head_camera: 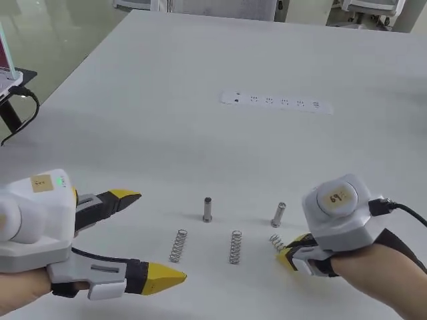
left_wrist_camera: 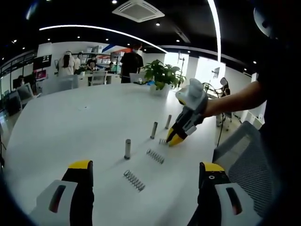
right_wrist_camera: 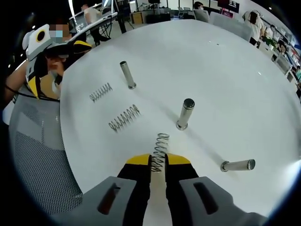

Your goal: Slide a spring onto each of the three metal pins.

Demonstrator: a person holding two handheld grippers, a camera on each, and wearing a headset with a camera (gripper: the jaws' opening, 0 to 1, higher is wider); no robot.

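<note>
where the right gripper (right_wrist_camera: pixel 158 163) pinches it, the spring (right_wrist_camera: pixel 161 141) is coiled wire.

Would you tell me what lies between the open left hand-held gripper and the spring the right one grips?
In the head view, a loose spring and a second loose spring lie flat on the table between them.

On the desk (head_camera: pixel 200 133), the left spring (head_camera: pixel 178 245) and middle spring (head_camera: pixel 235 247) lie side by side between the left tongs (head_camera: pixel 160 235) and right tongs (head_camera: pixel 285 255), the left pin (head_camera: pixel 207 209) and middle pin (head_camera: pixel 278 215) standing just beyond them. The third spring (right_wrist_camera: pixel 160 148) sits in the right tongs' jaws, just short of the middle pin. A power strip (head_camera: pixel 277 101) lies well beyond.
</note>
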